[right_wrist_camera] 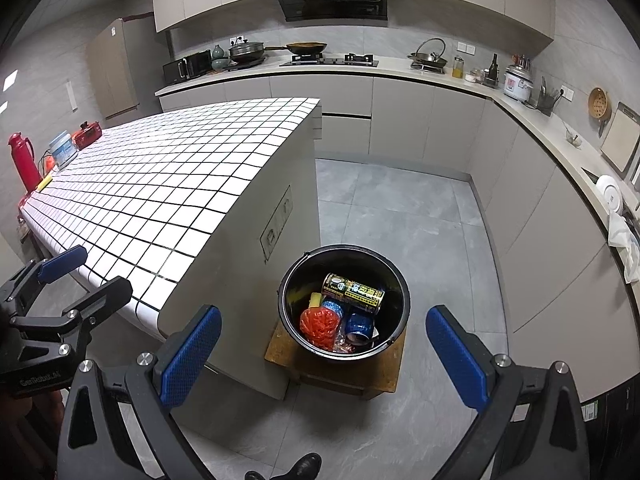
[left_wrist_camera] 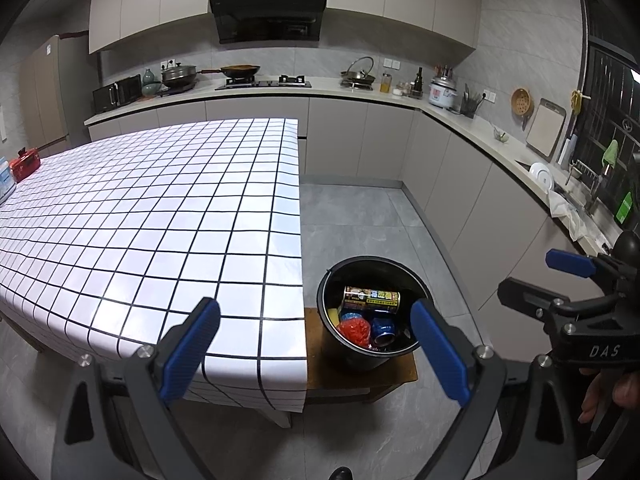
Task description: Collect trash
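You're looking close to done; the round black plastic bucket (right_wrist_camera: 344, 344) is sitting on a low wooden stool (right_wrist_camera: 280, 344) beside the table's end, holding a yellow-labelled can (right_wrist_camera: 354, 292), a blue can (right_wrist_camera: 360, 326) and a red mesh wad (right_wrist_camera: 320, 322); the white grid-patterned tablecloth (left_wrist_camera: 160, 208) is showing no loose trash near you; far-end items (red thermos (right_wrist_camera: 22, 160), red radio (right_wrist_camera: 87, 133)) probably aren't trash; left gripper (left_wrist_camera: 316, 346) and right gripper (right_wrist_camera: 324, 354) are both spread wide, gripping nothing; nothing is blocking the bucket.
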The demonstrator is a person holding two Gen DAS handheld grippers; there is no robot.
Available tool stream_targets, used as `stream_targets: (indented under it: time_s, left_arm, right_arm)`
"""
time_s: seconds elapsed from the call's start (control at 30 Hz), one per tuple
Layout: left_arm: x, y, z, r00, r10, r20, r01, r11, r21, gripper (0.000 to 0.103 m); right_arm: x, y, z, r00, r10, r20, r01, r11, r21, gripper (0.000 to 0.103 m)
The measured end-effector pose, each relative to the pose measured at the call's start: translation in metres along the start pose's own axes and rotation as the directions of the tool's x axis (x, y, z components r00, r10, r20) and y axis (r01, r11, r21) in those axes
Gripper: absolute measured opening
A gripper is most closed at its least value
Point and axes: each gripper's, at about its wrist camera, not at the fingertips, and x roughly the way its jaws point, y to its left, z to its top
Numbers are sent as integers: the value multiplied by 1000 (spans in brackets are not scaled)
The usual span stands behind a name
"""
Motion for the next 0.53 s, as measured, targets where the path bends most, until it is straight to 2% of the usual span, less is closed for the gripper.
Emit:
stream_targets:
  time_s: [0.27,0.3,0.37,0.53]
  left_arm:
    - [-5,-3,0,999,5,42,-6,1000,27,97]
    - [-5,-3,0,999,-13,47,12,1000,26,97]
    - [-5,0,0,998,-38,46,38,999,8,97]
    - [-1,0,-1,999,-34,23,35,999,-7,102]
  right_arm:
    - [0,-2,1,1000,3,-2,-3,1000,1,103]
    - [1,-3,1,1000,3,-3,-3,1000,2,103]
    - [1,-3,1,1000,3,-3,-3,1000,2,103]
    - [1,-3,1,1000,7,-1,-7,1000,0,103]
